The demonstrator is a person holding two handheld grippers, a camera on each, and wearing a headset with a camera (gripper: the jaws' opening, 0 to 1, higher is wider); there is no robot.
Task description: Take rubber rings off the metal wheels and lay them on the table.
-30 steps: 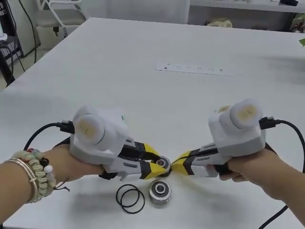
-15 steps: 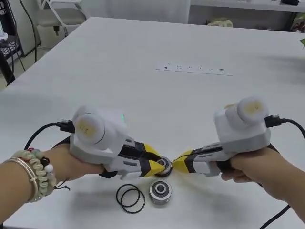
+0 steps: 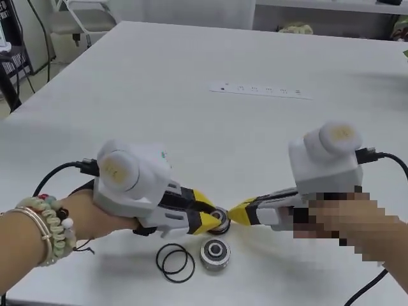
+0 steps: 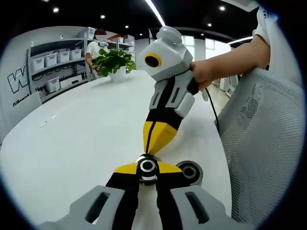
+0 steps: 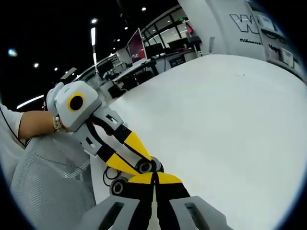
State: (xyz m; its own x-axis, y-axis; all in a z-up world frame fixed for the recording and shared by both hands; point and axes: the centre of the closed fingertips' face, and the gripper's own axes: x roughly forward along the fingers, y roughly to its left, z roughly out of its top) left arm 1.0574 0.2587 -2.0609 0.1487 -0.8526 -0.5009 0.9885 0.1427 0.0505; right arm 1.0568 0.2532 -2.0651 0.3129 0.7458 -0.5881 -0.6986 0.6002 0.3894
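A: How much room is there on the table [image 3: 191,70]?

B: Plenty. The white top runs wide and bare beyond the work, with a power strip [image 3: 261,91] lying flat farther out. The near edge is close, just below the things in the head view.

A: And the grippers?

B: They face each other low over the near part. The left gripper [image 3: 210,221] has its jaws clenched on a metal wheel [image 4: 147,168], holding it between the yellow tips. The right gripper [image 5: 154,177] has its jaws pressed together, the tips touching that wheel's rim. I cannot tell if any rubber is pinched there.

A: Anything smaller?

B: A second wheel [image 3: 215,252] lies flat on the table just below the jaws. Two rubber rings [image 3: 174,262] lie overlapped beside it, on its left.
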